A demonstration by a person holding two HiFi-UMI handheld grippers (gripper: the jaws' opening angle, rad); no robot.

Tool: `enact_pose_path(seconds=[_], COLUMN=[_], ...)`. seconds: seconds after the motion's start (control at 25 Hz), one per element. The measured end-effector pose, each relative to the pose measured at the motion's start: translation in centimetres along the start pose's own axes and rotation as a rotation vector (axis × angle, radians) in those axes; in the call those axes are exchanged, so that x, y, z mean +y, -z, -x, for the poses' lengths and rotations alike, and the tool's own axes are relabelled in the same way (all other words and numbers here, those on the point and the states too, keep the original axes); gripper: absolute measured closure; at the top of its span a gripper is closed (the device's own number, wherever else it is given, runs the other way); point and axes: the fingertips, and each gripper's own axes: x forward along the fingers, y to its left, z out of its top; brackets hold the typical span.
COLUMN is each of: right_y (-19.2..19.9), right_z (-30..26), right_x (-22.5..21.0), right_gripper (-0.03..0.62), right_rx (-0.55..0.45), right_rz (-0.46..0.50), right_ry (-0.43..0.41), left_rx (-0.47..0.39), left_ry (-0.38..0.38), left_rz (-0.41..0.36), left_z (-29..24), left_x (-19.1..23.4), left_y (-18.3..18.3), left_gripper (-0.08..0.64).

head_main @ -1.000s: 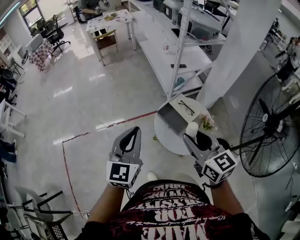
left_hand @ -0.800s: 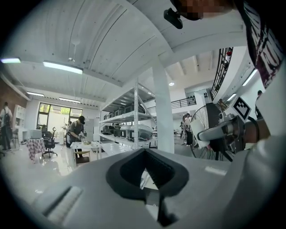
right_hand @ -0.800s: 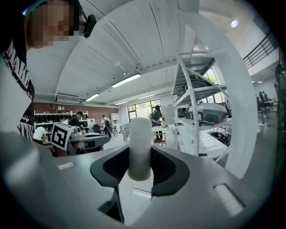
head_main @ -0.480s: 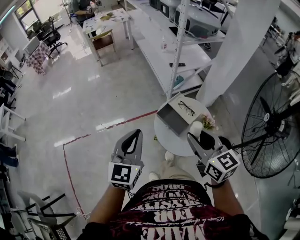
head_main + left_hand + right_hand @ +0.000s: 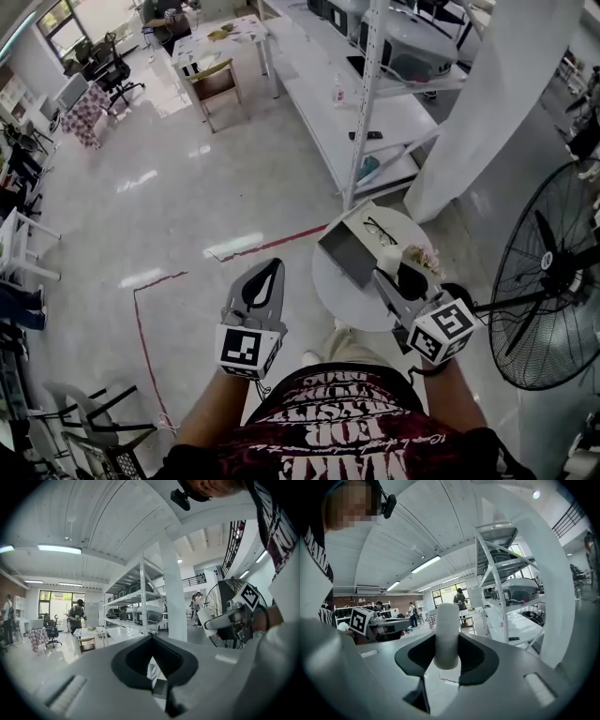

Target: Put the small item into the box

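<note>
Small item: a white cylinder (image 5: 447,620), held upright between the jaws of the right tongs (image 5: 447,644), which are closed on its sides; its top stands clear above the jaw tips and its lower end hangs in the dark opening behind them. In the head view the cylinder (image 5: 410,255) is carried above the round white tabletop (image 5: 330,286), not resting on it, with the open grey box (image 5: 345,253) just beside it at about 10 o'clock. A pair of glasses (image 5: 380,230) lies on the pale upper part of the box; whether inside it or on a lid cannot be told. Task status, as judged: pick-up complete, item brought near the box, release into the box not yet done; what is left appears to be a short carry toward 10 o'clock, a descent over the opening, and the parting of the jaws. The left tongs (image 5: 265,279) sit well apart at 9 o'clock of the right tongs (image 5: 398,277), out over the floor, jaws together at the tips with nothing between them, as the left gripper view confirms (image 5: 151,639). A standing fan (image 5: 553,281) occupies 3 o'clock.
</note>
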Motion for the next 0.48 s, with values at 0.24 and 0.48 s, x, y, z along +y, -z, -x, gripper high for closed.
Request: enact_pose_path(seconds=[0.24, 0.48], right_y=[1.1, 2.7], right_z=[-2.5, -4.6], right_x=[-3.9, -6.7], right_gripper=[0.428, 0.426], right_rx=[0.038, 0.084], right_rz=[-0.025, -0.052], right_ry=[0.001, 0.008], left_rx=[0.027, 0.039], left_ry=[0.018, 0.025], left_rz=[0.03, 0.026], left_z=[-3.9, -6.9], left_x=[-0.1, 0.5], left_y=[0.9, 1.2], left_gripper=[0.558, 0.558])
